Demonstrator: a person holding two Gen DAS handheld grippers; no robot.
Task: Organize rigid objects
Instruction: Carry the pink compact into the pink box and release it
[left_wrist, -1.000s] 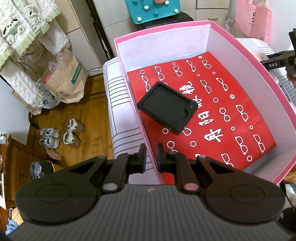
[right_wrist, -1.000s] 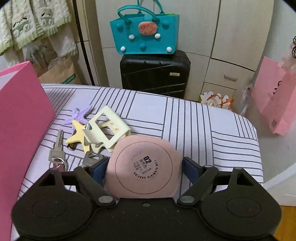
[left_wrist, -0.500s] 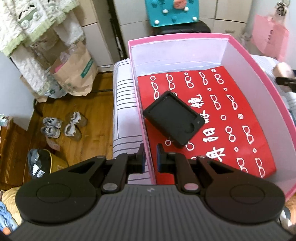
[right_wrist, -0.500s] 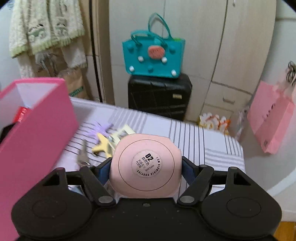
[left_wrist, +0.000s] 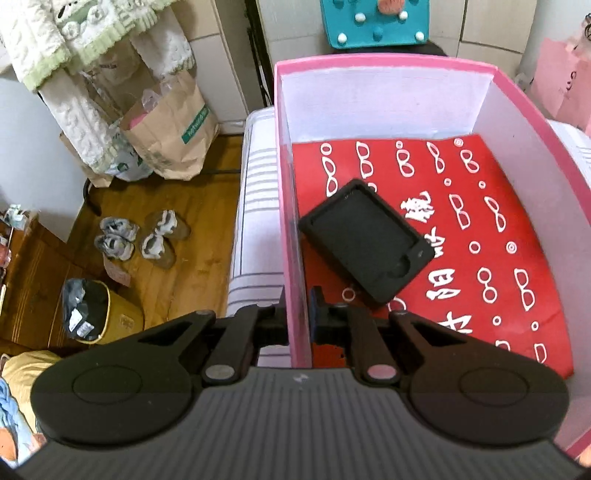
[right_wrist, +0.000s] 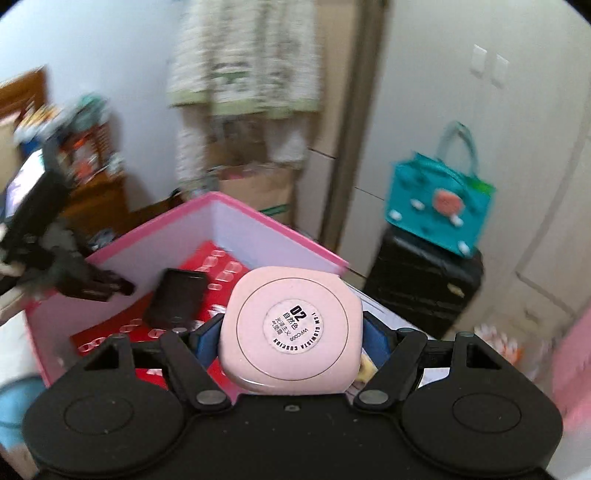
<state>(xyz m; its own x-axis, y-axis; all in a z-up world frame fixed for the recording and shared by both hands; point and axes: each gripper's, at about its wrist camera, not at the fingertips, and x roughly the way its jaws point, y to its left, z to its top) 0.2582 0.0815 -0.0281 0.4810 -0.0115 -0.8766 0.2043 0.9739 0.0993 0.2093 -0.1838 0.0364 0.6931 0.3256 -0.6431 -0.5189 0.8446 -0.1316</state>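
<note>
Pink compact, squarish with rounded corners, round label facing up. It sits clamped between the pads of my right gripper, held in the air near the right-hand wall of the pink box.

A second ago the compact was low over the striped cover beside the keys and clips. Now it is lifted and swung round, so the box interior shows behind it. The view is smeared with motion. My reading: pickup is done and the carry is under way, with only the drop into the box left.

Inside the box, a black case lies flat on the red printed sheet, toward the left wall. There is plenty of bare sheet to its right for the compact.

My left gripper is pinched together on the near left wall of the box, steadying it. Its view has rolled slightly compared with earlier, but the grip spot is unchanged.
</note>
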